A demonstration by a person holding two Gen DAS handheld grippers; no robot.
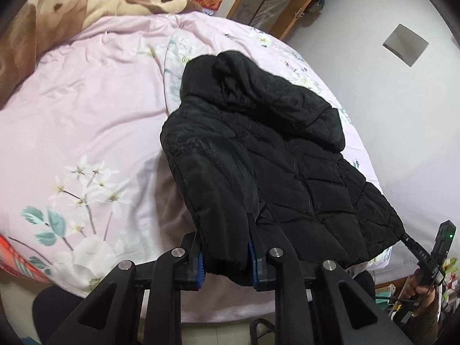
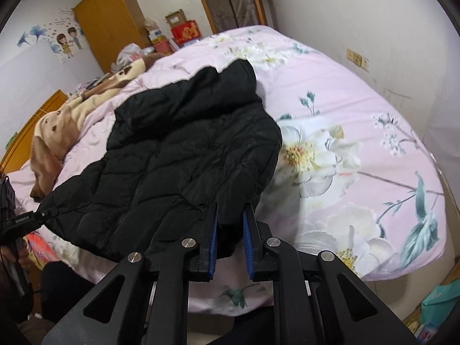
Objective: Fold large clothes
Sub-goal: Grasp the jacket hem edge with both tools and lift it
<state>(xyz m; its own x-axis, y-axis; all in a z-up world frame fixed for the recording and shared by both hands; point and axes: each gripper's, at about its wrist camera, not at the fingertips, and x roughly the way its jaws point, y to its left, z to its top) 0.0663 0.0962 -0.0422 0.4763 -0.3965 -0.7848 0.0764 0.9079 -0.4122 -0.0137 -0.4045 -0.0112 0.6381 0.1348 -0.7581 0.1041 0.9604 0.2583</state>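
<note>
Now both tongs clamp the black jacket hem.

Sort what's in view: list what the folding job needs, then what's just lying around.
Job: black puffer jacket, left gripper, right gripper, pink floral bed cover.
Lying about: brown blanket, red box, wardrobe.

Black claw, blue pads, silver screws.

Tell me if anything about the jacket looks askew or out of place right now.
Nothing looks damaged. The black jacket lies lengthwise on the pink floral quilt, its hem overhanging the near edge. The left gripper and right gripper each clamp a cuff there.
</note>
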